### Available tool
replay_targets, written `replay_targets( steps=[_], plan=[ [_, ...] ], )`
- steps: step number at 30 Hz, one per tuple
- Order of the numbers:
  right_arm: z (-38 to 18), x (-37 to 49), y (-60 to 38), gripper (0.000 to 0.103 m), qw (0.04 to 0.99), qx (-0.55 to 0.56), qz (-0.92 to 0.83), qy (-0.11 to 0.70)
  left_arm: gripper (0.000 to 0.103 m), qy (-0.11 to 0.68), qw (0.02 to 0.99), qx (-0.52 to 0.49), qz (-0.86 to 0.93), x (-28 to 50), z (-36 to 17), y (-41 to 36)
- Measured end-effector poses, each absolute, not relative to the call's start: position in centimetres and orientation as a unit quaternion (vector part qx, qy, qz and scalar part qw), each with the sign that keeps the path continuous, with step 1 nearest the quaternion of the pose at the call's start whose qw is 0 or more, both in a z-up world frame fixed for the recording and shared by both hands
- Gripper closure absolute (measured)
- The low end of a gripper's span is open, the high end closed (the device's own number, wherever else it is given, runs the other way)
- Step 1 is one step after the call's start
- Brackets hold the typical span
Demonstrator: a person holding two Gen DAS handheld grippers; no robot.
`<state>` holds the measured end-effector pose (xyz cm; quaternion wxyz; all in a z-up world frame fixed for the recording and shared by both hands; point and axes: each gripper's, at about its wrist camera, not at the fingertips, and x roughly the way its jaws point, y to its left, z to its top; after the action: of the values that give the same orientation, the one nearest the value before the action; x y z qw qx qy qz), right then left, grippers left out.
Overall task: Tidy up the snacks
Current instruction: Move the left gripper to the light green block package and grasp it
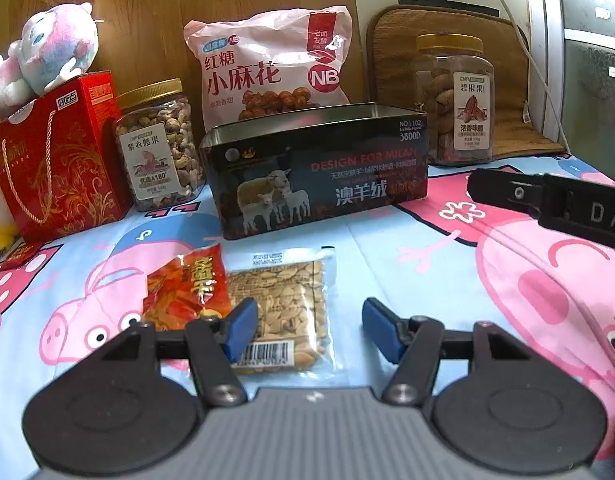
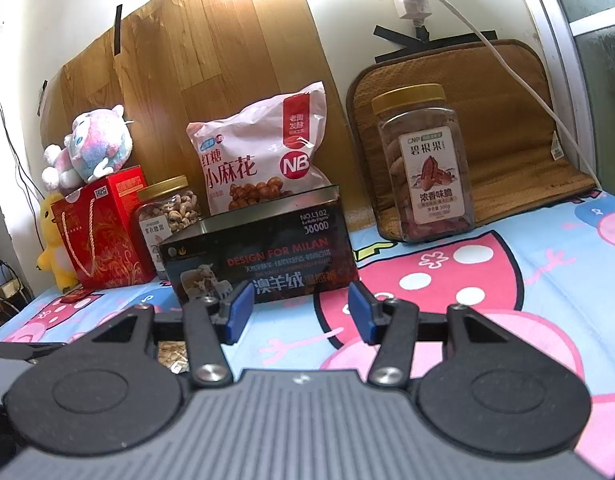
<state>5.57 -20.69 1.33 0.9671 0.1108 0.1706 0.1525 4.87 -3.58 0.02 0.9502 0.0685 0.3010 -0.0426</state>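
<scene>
A clear packet of peanuts (image 1: 285,308) and a red-orange snack packet (image 1: 187,292) lie side by side on the cartoon sheet, in front of an open black tin box (image 1: 319,172). My left gripper (image 1: 307,328) is open and empty, low over the near end of the peanut packet. My right gripper (image 2: 301,312) is open and empty, in front of the tin box (image 2: 263,252); its arm shows at the right of the left wrist view (image 1: 547,200). A corner of the peanut packet (image 2: 171,356) peeks out behind its left finger.
Behind the tin stand a pink bag of twists (image 1: 271,68), a jar of cashews (image 1: 159,148), a jar of pecans (image 1: 455,100), and a red gift bag (image 1: 59,156) with a plush toy (image 1: 47,52) on it. A brown mat (image 2: 507,128) leans on the wall.
</scene>
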Motion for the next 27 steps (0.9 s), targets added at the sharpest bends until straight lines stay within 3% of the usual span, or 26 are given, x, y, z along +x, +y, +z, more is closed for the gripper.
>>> replay_targets(
  steps=[27],
  plan=[
    [1.29,5.72,-20.52,0.045,0.966,0.109,0.156,0.176,0.039,0.302,0.95,0.06,-0.049,4.85,0.06,-3.33]
  ],
)
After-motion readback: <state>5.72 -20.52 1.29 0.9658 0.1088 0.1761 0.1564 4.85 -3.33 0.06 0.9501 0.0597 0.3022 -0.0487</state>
